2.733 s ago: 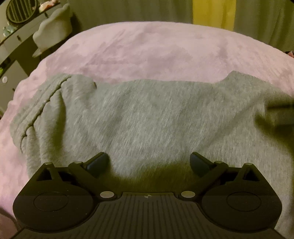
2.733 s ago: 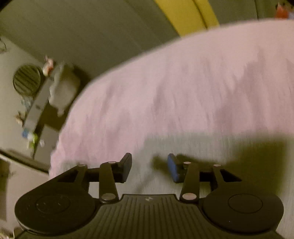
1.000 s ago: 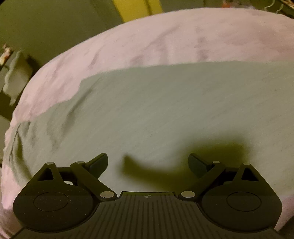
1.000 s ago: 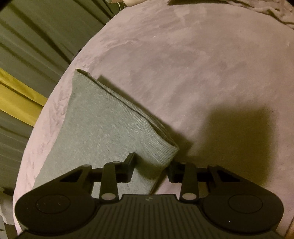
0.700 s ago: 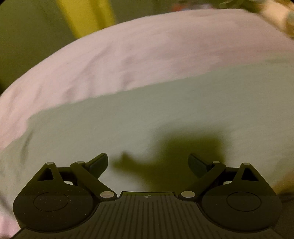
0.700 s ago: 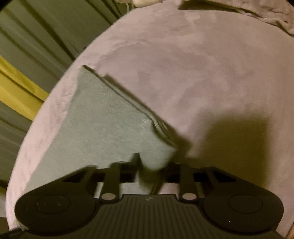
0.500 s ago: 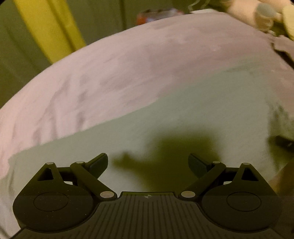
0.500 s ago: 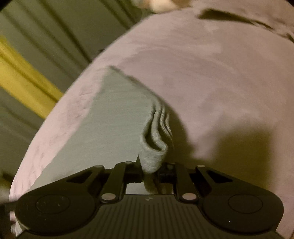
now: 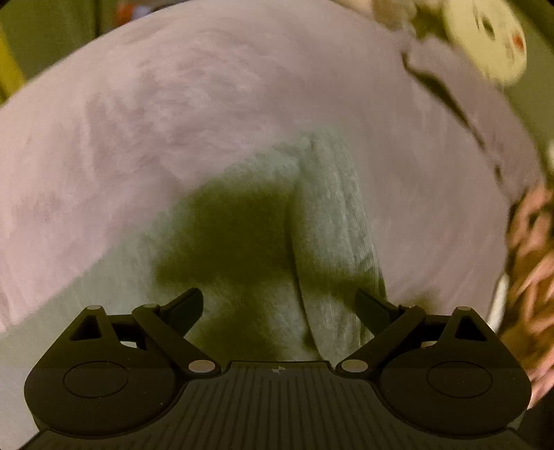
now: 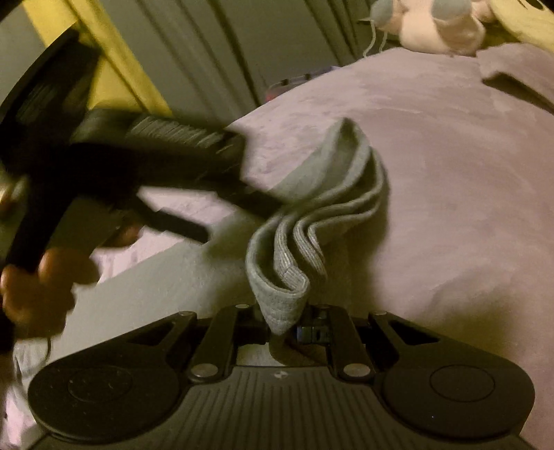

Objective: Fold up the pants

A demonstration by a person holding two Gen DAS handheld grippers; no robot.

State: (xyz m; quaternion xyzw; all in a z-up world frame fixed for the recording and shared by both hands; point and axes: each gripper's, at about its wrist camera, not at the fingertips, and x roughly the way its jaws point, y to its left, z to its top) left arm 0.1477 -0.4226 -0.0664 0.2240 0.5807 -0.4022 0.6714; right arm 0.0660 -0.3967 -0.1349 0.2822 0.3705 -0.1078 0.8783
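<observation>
Grey knit pants (image 9: 242,263) lie on a pink blanket (image 9: 173,104). My right gripper (image 10: 282,327) is shut on the ribbed leg cuff (image 10: 287,277) and holds it bunched in folds above the blanket. My left gripper (image 9: 280,308) is open over the leg end, with the ribbed cuff (image 9: 332,225) running between its fingers. In the right wrist view the left gripper (image 10: 207,214) shows blurred, its fingers reaching to the far side of the cuff, held by a hand (image 10: 41,277).
A plush toy (image 10: 436,24) and a round cream toy (image 9: 484,38) lie at the head of the bed. A folded-back blanket edge (image 10: 512,79) is at the far right. Curtains (image 10: 207,52) hang beyond the bed.
My right gripper has shut on the leg cuff and lifted it into bunched folds. My left gripper has swept along the leg from the waistband end to the cuff, staying open.
</observation>
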